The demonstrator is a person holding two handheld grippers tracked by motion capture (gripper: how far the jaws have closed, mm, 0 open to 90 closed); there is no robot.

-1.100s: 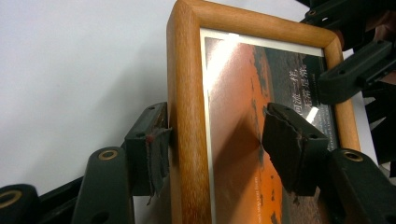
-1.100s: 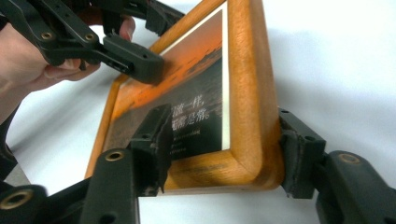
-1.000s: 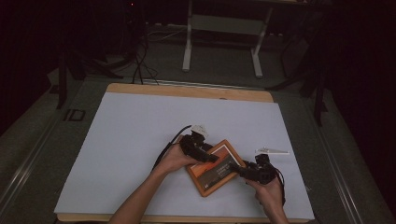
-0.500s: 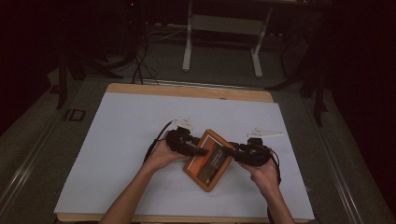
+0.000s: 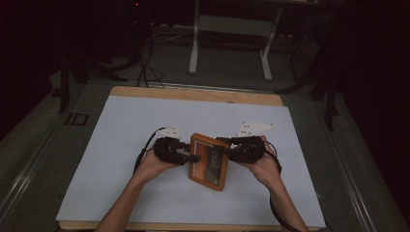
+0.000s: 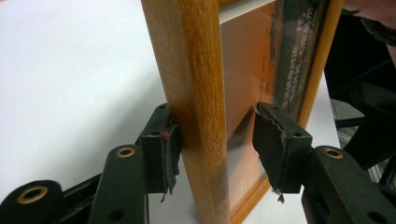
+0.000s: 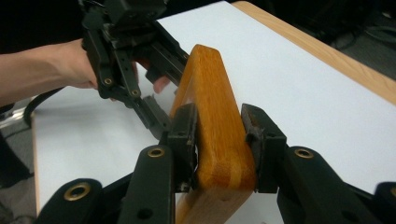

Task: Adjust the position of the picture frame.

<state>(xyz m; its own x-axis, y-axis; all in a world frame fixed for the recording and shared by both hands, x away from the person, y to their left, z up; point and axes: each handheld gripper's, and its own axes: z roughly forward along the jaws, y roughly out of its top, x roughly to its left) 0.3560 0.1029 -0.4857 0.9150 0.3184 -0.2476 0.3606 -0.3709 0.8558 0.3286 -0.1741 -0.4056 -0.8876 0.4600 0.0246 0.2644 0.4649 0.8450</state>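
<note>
Right gripper [image 7: 218,140] clamps wooden frame [image 5: 209,161] edge; left gripper [image 6: 218,149] closing, one pad off frame

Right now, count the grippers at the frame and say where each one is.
2. The left gripper is at the frame's left edge, that rail between its jaws with one pad off it. The right gripper clamps the frame's right edge.

The wooden picture frame [image 5: 209,162] no longer lies flat and slanted; it now stands lifted between the two sets of fingers, turned nearly square to the table edge. The left gripper [image 5: 192,157] and right gripper [image 5: 218,152] sit farther up the table than before, and both have just been closing their jaws, with the frame's rails between them.
</note>
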